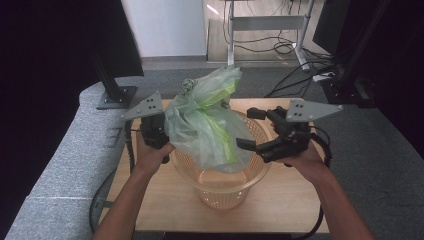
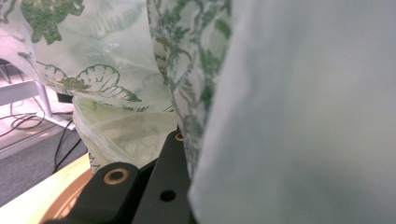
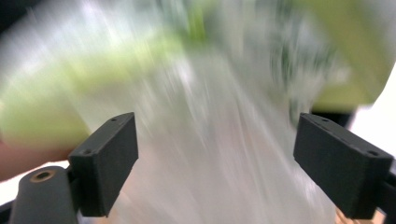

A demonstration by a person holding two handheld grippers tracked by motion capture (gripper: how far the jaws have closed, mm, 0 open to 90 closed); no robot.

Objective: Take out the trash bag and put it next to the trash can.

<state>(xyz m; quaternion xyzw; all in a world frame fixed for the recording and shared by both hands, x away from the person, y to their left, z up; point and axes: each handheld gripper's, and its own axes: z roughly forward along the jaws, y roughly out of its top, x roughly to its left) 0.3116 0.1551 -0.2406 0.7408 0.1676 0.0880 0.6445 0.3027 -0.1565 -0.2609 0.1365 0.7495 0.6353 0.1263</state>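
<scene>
A pale green translucent plastic bag with a leaf print stands bunched up over an orange mesh basket on the wooden table, its lower part hanging into the basket. My left gripper is at the bag's left side, shut on the film. In the left gripper view the bag drapes over the black jaws of the left gripper. My right gripper is at the bag's right side over the basket rim, open. The right gripper view is blurred: the right gripper has wide jaws, the bag beyond them.
A black post on a square base stands off the table's back left. A metal desk frame and loose cables lie on the floor behind. Grey carpet surrounds the small table.
</scene>
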